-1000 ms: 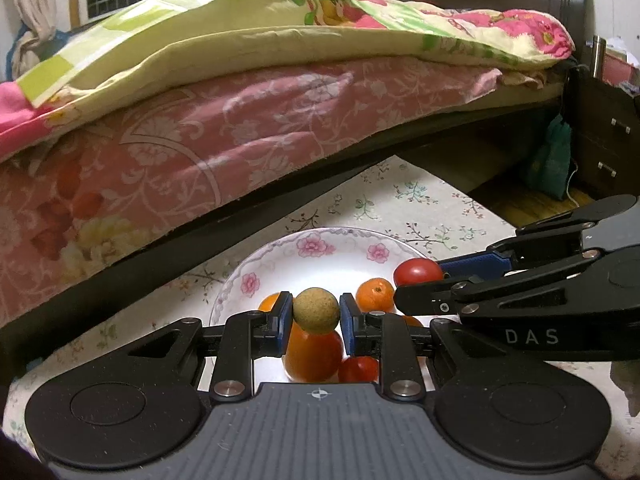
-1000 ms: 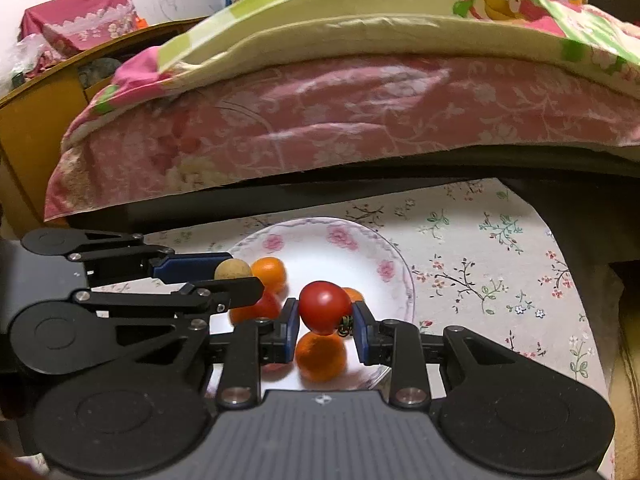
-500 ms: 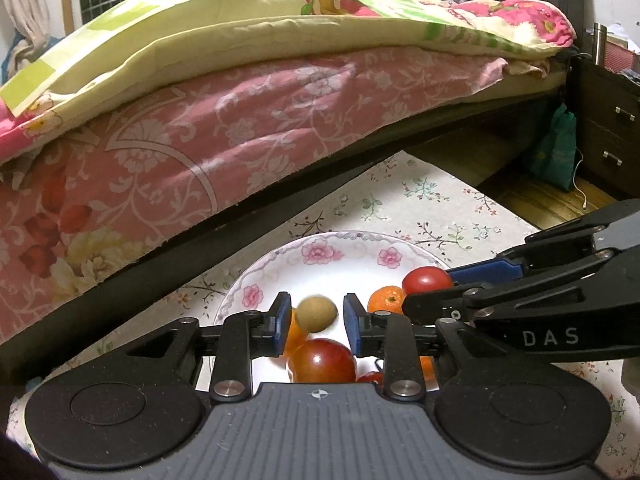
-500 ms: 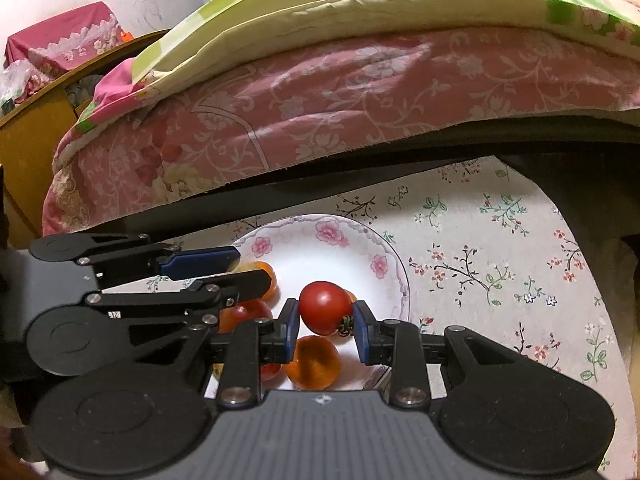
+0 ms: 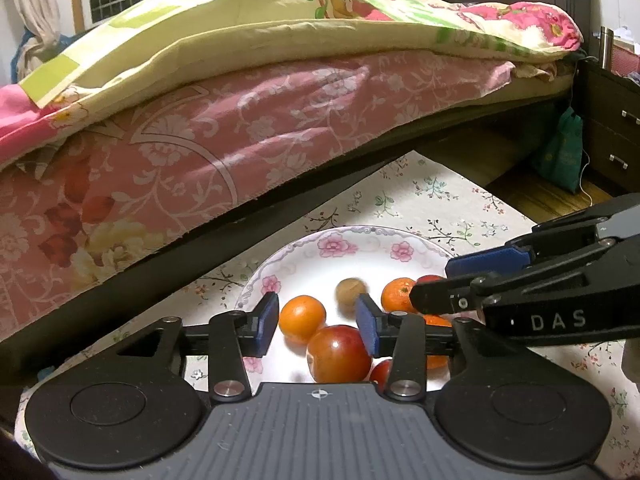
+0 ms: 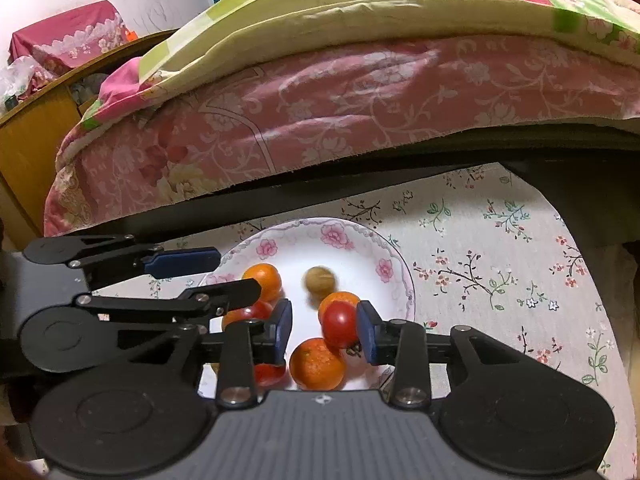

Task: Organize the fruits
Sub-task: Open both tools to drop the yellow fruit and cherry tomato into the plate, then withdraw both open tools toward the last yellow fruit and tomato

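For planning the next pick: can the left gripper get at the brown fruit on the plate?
Probably yes: the open left gripper has the brown fruit just beyond its fingertips, nothing covering it.

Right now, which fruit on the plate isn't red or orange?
The small round brown fruit, blurred, lying toward the far side of the flowered plate. The others are oranges and red tomatoes.

Floral-rimmed white plate (image 6: 394, 276) holding oranges (image 6: 264, 280), red tomatoes (image 6: 339, 322), one blurred round brown fruit (image 6: 319, 279) near its middle
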Motion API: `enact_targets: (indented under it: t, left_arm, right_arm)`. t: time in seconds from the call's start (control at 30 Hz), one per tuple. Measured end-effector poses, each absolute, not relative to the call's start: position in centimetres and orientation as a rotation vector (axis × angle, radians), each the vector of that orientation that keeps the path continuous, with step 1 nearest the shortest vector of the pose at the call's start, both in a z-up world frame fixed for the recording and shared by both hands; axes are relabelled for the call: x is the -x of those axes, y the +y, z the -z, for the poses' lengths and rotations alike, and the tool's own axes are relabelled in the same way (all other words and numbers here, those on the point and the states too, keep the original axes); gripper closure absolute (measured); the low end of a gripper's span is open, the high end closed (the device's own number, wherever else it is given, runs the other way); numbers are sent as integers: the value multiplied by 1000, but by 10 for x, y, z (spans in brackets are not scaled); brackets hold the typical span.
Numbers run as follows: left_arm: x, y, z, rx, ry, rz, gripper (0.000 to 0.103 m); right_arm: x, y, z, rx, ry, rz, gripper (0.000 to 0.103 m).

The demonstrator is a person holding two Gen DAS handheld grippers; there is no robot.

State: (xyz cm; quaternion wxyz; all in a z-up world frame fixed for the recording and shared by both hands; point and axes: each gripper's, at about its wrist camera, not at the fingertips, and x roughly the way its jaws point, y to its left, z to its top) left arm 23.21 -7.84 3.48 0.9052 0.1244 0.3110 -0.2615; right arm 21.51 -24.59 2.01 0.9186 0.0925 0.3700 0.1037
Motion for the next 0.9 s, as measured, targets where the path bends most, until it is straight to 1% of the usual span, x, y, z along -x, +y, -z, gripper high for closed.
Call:
enact_targets:
  t: [0.23, 0.53, 0.77, 0.9]
  left_arm:
    - [-223, -73, -40, -262, 639, 532, 49]
    - [-200, -58, -47, -241, 652, 535, 48]
    - [-178, -46, -48, -234, 673, 549, 47]
    - [-164, -40, -43, -232, 693, 553, 46]
  right_arm:
    - [-209, -248, -32, -201, 724, -201, 68]
    - [-189, -243, -40, -205, 726, -210, 68]
    - [-161, -232, -41, -171, 753, -227, 69]
    - [-144, -226, -34, -159, 800, -235, 69]
